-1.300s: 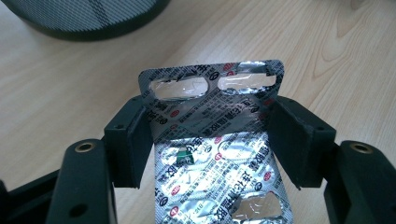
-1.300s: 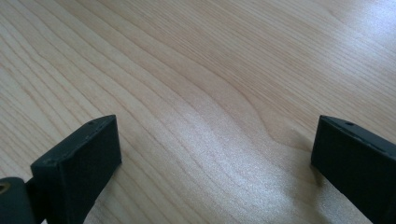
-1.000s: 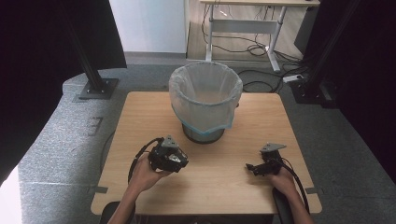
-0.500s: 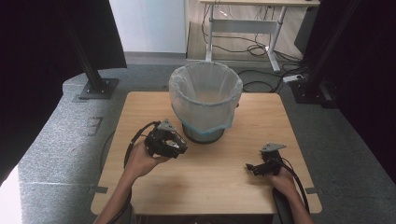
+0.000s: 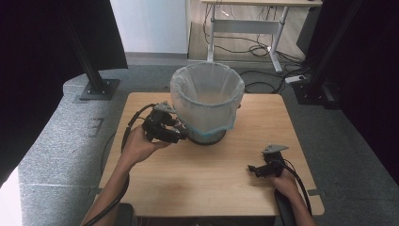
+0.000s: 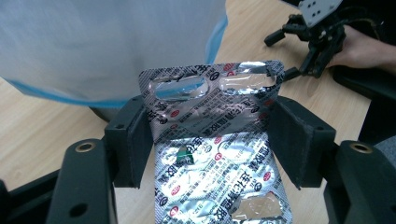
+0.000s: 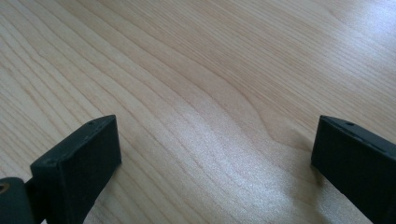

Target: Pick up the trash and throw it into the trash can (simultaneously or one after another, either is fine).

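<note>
Left gripper (image 5: 181, 135) moved up beside bin (image 5: 207, 101), clamping blister pack (image 6: 212, 140) | right gripper (image 5: 254, 169) spread wide, bare table (image 5: 197, 179) around

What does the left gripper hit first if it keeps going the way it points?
Most likely the bag-lined bin. The left gripper, shut on a foil blister pack, points at the bin's side, below the bag's blue edge. The pack's top edge would probably touch before the gripper itself; depth is hard to judge.

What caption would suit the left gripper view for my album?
Left gripper clamps a silver blister pack beside the lined bin.
</note>
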The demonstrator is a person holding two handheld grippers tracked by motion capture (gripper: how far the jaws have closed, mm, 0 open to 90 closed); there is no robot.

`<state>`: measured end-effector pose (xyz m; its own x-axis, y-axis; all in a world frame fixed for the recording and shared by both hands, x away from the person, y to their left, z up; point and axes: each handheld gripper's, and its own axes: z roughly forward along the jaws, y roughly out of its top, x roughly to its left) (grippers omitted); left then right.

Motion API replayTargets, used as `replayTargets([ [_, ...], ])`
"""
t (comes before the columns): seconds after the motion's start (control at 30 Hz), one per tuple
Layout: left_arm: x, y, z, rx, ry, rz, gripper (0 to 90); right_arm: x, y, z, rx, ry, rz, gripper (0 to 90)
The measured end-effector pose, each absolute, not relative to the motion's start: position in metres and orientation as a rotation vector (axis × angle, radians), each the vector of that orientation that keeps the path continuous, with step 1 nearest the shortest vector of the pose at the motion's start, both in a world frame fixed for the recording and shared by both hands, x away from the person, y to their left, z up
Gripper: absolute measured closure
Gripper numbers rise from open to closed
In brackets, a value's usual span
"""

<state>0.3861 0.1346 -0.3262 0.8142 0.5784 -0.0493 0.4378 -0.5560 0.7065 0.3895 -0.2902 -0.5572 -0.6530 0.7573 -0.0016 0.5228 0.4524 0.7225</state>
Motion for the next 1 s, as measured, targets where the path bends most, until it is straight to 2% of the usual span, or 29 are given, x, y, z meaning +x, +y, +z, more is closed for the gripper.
replayTargets([
  [0.5, 0.403, 0.13, -0.277, 2.232, 0.738, 0.254, 33.9, 0.389, -0.29, -0.557, 1.091, 2.386, 1.014, 0.8],
  [1.0, 0.425, 0.115, -0.244, 2.208, 0.736, 0.265, 34.0, 0.39, -0.29, -0.557, 1.091, 2.383, 1.017, 0.7],
])
